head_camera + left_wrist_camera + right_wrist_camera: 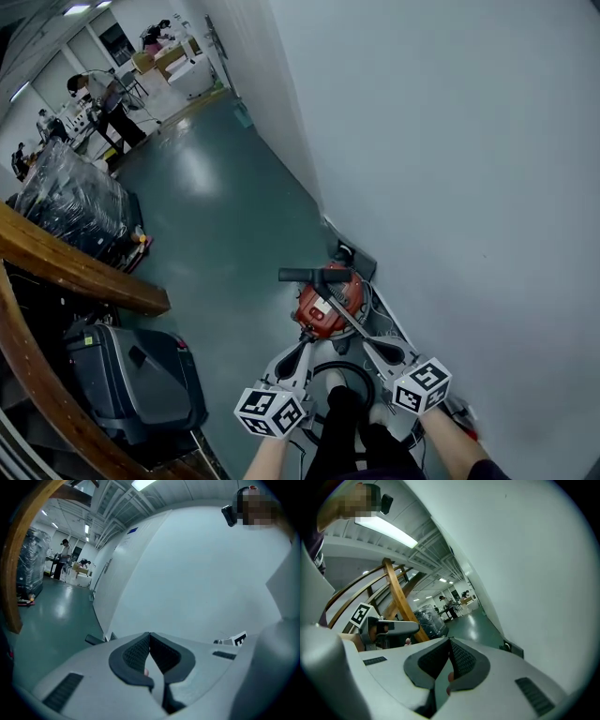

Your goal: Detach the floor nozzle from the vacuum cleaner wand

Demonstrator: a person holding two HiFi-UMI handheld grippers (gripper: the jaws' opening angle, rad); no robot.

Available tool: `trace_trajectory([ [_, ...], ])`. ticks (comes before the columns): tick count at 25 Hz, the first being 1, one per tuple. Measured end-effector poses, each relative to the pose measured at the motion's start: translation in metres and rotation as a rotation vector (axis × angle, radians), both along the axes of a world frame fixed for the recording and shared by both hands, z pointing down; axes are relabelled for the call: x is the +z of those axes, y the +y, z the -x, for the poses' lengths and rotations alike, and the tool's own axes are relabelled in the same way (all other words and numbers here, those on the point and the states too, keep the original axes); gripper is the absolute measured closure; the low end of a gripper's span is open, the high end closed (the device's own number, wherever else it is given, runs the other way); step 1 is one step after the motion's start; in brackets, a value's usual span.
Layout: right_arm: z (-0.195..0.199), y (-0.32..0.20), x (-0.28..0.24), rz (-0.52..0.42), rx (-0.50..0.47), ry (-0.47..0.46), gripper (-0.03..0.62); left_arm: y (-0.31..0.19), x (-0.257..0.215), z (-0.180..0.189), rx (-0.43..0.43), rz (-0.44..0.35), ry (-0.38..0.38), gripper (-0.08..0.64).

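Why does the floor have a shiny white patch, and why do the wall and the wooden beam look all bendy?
Head view: the glossy green floor reflects light as a pale glare patch. Left gripper view: the wide-angle lens curves the wall and wooden beam, and darkens the corners. Right gripper view: the same bending, and the ceiling light strip glares white.

A red canister vacuum cleaner (323, 305) is sitting on the green floor (216, 216), close against the white wall (450, 141). Its silvery wand (349, 319) is lying slanted across the red body, a dark handle end (302, 275) sticking out leftward. What may be the floor nozzle (354, 258), dark and flat, is resting just beyond, against the wall.
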State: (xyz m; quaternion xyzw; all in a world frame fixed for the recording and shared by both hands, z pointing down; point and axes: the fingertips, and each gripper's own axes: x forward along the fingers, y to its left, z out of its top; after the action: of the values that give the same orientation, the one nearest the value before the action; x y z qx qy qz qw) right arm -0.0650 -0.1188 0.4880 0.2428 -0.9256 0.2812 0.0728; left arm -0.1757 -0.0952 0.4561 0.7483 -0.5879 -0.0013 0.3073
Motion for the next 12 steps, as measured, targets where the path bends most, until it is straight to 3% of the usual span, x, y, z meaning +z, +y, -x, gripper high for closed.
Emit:
trace_trajectory([
  [12,0.021,-0.045,0.100,0.047,0.034,0.080,0.575,-0.053,0.095,0.021,0.045,0.087,0.016,0.554],
])
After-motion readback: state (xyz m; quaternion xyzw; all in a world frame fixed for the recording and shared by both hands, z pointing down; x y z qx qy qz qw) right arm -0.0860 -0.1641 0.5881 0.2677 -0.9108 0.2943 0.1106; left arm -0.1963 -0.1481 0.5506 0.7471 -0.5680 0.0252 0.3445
